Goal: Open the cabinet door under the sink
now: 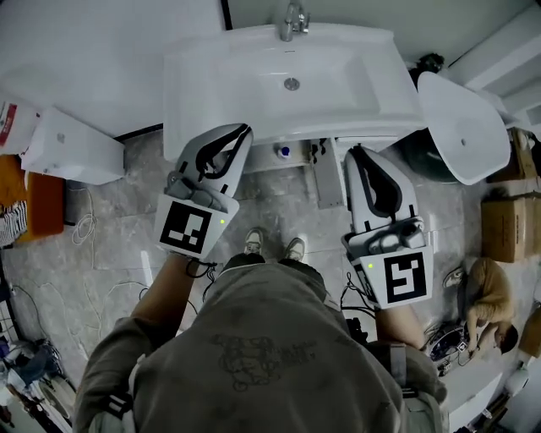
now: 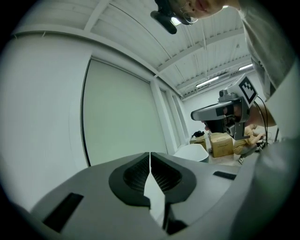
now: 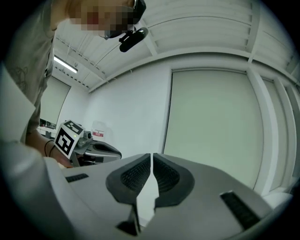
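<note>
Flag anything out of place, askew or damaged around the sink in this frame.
A second white basin lies unmounted right of the fixed sink, next to cardboard boxes rather than installed. Cables trail over the floor at left. Nothing looks spilled or broken.

Cardbd box (image 1: 510, 227), flr cables (image 1: 84, 221), crouched person (image 1: 489, 294)

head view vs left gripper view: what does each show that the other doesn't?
Head view only: the sink, its faucet and the person's shoes.
Left gripper view only: ceiling lights, the pale wall panel and the head camera.
Both: left tool, right tool, cardboard box and spare white basin.
</note>
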